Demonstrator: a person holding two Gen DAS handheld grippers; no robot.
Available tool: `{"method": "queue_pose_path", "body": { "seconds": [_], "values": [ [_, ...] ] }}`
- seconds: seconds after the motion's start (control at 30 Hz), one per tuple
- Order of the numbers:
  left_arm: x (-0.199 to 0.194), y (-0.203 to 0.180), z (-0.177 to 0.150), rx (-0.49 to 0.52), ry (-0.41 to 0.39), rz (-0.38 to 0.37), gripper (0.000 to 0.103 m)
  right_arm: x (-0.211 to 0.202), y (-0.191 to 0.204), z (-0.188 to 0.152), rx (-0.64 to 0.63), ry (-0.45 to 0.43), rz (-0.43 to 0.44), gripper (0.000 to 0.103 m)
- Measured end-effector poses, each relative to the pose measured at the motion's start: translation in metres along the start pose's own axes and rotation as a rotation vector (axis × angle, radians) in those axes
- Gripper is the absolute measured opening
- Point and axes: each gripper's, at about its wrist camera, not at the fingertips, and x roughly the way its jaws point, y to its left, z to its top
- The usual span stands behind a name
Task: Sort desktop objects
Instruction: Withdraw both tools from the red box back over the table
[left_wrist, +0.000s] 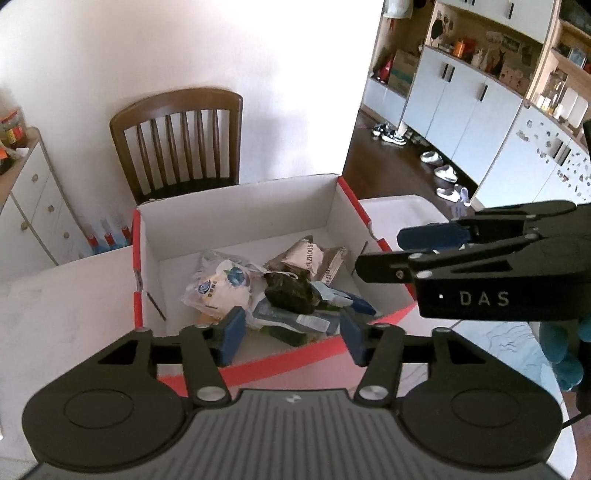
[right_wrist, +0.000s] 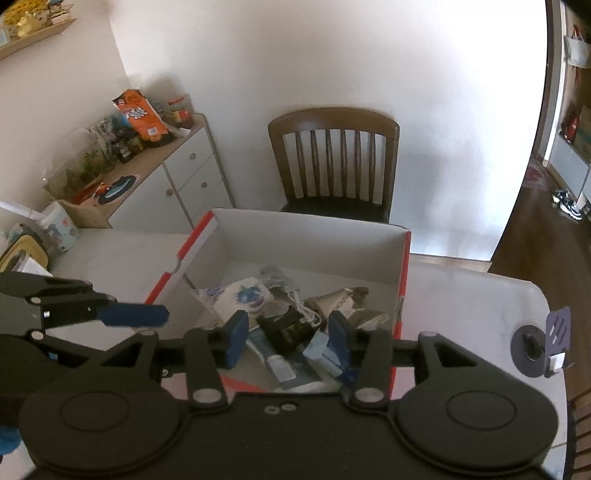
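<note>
box (left_wrist: 347, 206): snack packets (left_wrist: 221, 288), tubes inside | left tool (left_wrist: 291, 332), right tool (right_wrist: 288, 341): spread, empty

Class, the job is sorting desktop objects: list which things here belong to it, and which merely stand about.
Job: red-and-white cardboard box; blueberry-print snack packet; dark folded pouch; left gripper; right gripper.
Standing about: brown wooden chair; white drawer cabinet.
</note>
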Motion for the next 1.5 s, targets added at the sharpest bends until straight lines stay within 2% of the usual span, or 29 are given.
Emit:
{"method": "queue_pose_path", "body": {
  "seconds": [0.27,0.5,0.83,1.0,1.2,1.5],
  "values": [
    [-0.028,0.001,-0.016,-0.004,-0.017,0.018,0.064,-0.027,0.011,-0.015,-0.001,-0.014,0.003,0.053],
    [-0.047,-0.002,-0.035,0.001,-0.02,0.021,0.071,-0.05,0.022,-0.032,0.003,-0.026,0.008,0.061],
    [-0.073,-0.006,-0.071,0.018,-0.023,0.011,0.085,-0.075,0.038,-0.064,0.013,-0.022,0.02,0.063],
    [-0.084,-0.005,-0.089,0.022,-0.023,0.008,0.086,-0.088,0.046,-0.081,0.014,-0.03,0.041,0.064],
    [-0.095,0.002,-0.113,0.011,-0.029,0.011,0.098,-0.097,0.058,-0.103,0.001,-0.039,0.035,0.066],
    [-0.104,0.023,-0.146,-0.034,-0.021,0.015,0.099,-0.106,0.085,-0.144,-0.018,-0.031,0.07,0.067]
  ]
}}
